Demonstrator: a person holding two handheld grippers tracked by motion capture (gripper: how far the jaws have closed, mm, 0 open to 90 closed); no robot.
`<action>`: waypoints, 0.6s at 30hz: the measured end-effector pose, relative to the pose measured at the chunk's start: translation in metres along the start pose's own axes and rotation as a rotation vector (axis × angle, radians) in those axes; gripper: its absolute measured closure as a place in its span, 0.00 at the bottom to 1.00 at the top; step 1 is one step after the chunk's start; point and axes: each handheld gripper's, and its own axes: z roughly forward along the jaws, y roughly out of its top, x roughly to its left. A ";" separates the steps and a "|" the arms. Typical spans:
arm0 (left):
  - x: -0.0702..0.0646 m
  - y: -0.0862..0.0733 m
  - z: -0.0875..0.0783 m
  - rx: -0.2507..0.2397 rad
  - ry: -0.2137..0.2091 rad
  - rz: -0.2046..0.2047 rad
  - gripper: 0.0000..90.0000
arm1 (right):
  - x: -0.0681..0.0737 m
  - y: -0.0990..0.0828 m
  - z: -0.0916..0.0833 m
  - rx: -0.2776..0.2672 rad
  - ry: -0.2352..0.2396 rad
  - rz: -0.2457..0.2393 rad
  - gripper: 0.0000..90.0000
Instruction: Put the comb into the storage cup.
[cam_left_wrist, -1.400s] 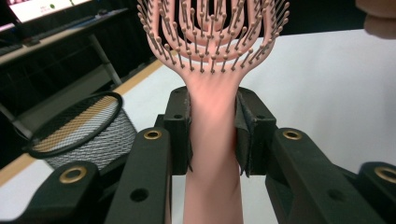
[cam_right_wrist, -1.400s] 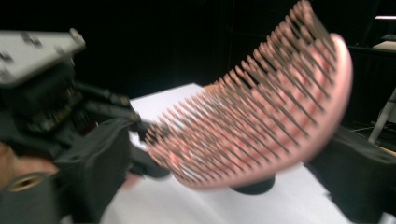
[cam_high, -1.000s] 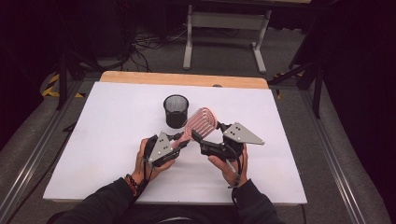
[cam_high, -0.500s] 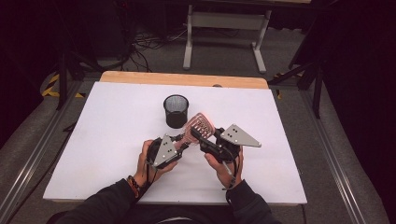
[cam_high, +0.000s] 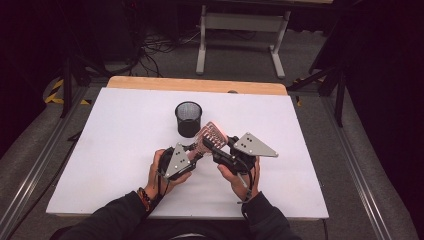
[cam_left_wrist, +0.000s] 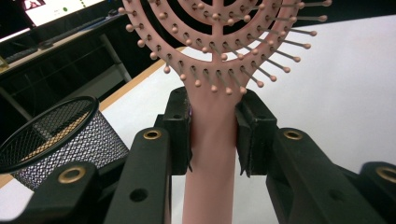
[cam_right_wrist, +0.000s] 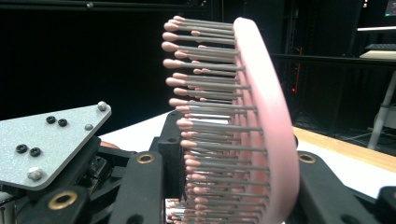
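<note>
A pink hairbrush (cam_high: 210, 133) with ball-tipped bristles is held above the white table (cam_high: 115, 140) between both grippers. My left gripper (cam_high: 196, 149) is shut on its handle (cam_left_wrist: 211, 144), just below the round head. My right gripper (cam_high: 213, 143) is closed across the brush head (cam_right_wrist: 268, 116), one jaw against the bristle tips and the other behind the smooth back. The brush head tilts up toward the black mesh cup (cam_high: 188, 119), which stands upright just beyond it.
The mesh cup (cam_left_wrist: 56, 140) sits left of the brush in the left gripper view. A wooden strip (cam_high: 197, 85) runs along the table's far edge. The left gripper's grey plate (cam_right_wrist: 51, 140) is close beside my right jaws. Dark floor and a bench frame (cam_high: 242, 30) lie beyond.
Both hands with the hairbrush have drawn slightly toward the person and lower, and the two grippers have come closer together. The cup has stayed put.
</note>
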 end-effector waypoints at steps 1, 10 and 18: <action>0.000 0.000 0.000 -0.003 -0.005 0.001 0.76 | 0.000 0.000 0.000 0.001 0.003 -0.012 0.70; 0.000 0.002 -0.001 -0.004 -0.032 0.011 0.73 | -0.003 0.001 -0.004 0.007 -0.008 -0.022 0.70; 0.002 0.004 -0.008 -0.023 -0.050 0.026 0.67 | -0.007 0.000 -0.007 0.009 -0.018 -0.036 0.70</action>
